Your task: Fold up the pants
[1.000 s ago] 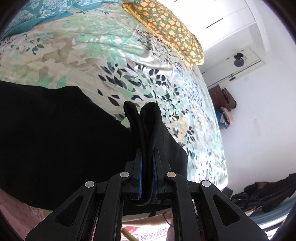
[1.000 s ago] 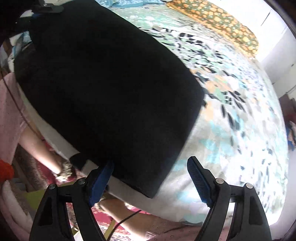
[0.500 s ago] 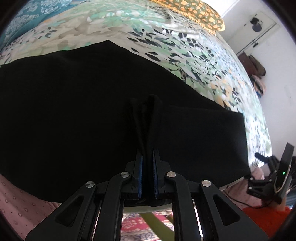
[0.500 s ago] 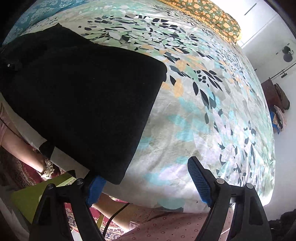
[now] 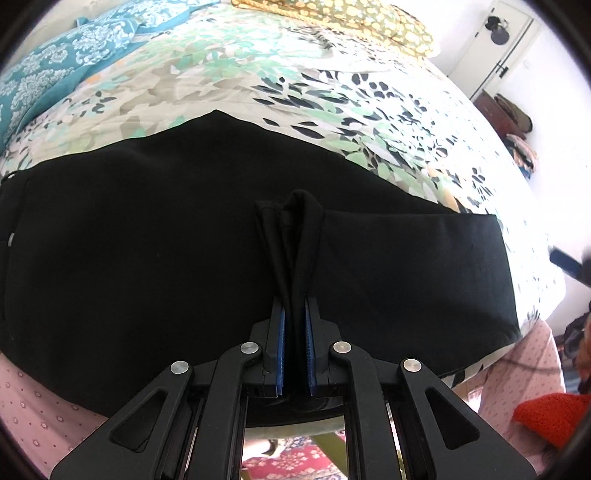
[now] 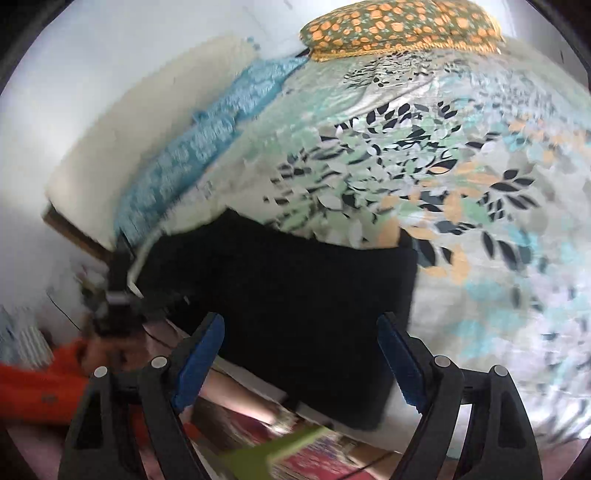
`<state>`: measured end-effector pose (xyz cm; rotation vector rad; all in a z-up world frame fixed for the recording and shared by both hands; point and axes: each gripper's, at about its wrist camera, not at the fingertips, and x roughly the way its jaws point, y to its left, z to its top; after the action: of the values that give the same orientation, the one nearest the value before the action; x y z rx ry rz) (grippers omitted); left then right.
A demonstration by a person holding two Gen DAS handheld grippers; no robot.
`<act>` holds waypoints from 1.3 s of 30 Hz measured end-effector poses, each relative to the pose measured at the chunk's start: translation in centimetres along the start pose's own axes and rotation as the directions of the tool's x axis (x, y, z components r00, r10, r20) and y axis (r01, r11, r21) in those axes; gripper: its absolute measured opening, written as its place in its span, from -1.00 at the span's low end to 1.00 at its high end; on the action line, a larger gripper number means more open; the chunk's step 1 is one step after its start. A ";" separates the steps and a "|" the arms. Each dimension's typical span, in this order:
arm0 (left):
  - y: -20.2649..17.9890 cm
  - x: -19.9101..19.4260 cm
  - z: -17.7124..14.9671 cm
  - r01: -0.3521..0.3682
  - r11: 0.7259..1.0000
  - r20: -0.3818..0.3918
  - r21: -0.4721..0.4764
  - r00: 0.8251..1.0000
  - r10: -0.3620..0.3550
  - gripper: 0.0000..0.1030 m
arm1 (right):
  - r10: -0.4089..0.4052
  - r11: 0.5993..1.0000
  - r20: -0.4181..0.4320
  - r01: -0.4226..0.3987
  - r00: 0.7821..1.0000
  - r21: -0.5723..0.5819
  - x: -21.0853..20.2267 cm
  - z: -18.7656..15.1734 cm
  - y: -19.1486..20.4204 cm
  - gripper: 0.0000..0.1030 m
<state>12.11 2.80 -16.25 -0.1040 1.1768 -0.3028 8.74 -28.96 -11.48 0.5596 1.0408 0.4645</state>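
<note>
Black pants [image 5: 147, 240] lie folded flat across the near edge of the bed. My left gripper [image 5: 294, 310] is shut on a bunched ridge of the pants' cloth, which stands up between its blue pads. My right gripper [image 6: 300, 321] is open above the bed's edge with nothing between its fingers. The pants [image 6: 295, 288] lie beyond it, their short end toward the right. This view is motion-blurred. The left gripper [image 6: 118, 291] shows as a dark blur at the pants' left end. The right gripper [image 5: 567, 260] is a blur at the left wrist view's right edge.
The floral bedsheet [image 5: 332, 110] spreads beyond the pants. An orange-spotted pillow [image 6: 399, 29] and a teal blanket [image 5: 55, 66] lie at the far end. A person's pink-clad legs [image 5: 37, 413] and orange sleeve [image 5: 546, 417] are at the near edge, over a patterned rug [image 5: 295, 458].
My left gripper has come down with the pinched fold, and the pants now lie flat. My right gripper has backed off the pants' end, lifted and swung round toward the pillow.
</note>
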 end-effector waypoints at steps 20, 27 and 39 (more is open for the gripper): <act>0.0 -4.9 0.2 0.080 0.997 0.191 -0.011 0.979 -0.076 -0.06 | 0.027 0.931 -0.050 -0.007 0.998 0.364 6.3 4.2 -9.4 0.40; -1.9 -0.7 -0.9 0.017 0.996 0.021 0.090 1.000 -0.019 -0.06 | 0.099 0.935 -0.041 -0.079 0.994 0.347 2.6 2.5 -5.8 0.45; 0.0 -1.5 -1.6 -0.106 0.994 0.029 0.017 0.994 0.105 0.29 | -0.085 0.972 -0.043 0.092 0.995 0.217 1.3 -4.3 -2.7 0.65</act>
<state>10.08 3.32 -15.49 -0.0293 1.1467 -0.2187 5.70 -29.36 -15.74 0.6993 1.1521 0.2824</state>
